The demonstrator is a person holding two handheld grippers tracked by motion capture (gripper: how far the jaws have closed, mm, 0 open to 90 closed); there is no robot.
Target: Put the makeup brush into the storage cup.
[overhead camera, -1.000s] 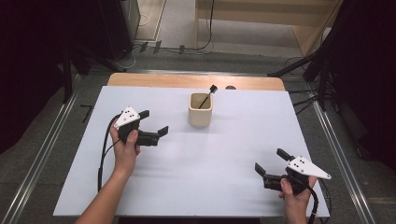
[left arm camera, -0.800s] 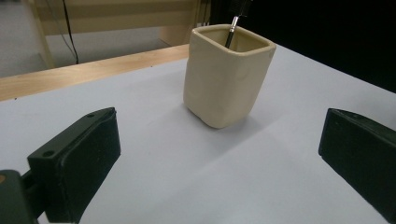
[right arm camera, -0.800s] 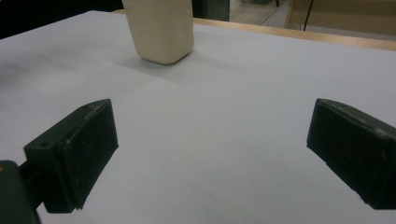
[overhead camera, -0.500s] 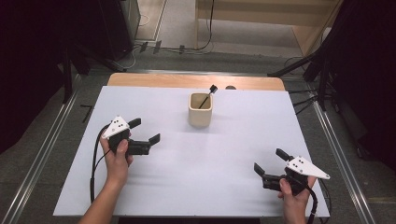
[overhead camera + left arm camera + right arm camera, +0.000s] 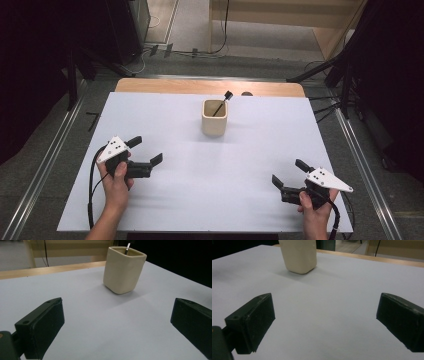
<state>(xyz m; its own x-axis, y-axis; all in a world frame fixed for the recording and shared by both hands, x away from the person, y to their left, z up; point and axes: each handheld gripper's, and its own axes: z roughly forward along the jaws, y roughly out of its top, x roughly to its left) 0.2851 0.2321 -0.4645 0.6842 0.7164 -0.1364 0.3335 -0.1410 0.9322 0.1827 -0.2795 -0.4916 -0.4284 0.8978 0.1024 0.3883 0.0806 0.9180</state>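
A cream square cup (image 5: 215, 118) stands at the back middle of the white table (image 5: 210, 165), with a thin dark-tipped stick (image 5: 222, 102) leaning out of it. My left gripper (image 5: 146, 150) hovers at the left, well short of the cup, open and holding nothing. My right gripper (image 5: 289, 172) stays low near the front right edge, also open with nothing in it. In the left gripper view the cup (image 5: 124, 270) sits ahead, beyond the spread jaws (image 5: 117, 315). In the right gripper view the cup (image 5: 299, 255) is far ahead to the left of the open gripper (image 5: 327, 308).
A wooden strip (image 5: 210, 87) borders the table's far edge. Metal rails (image 5: 50, 150) run along both sides, with cables and dark stands on the floor beyond.
My left gripper has drawn back from the cup, moving left and toward the person. The right gripper has stayed put.
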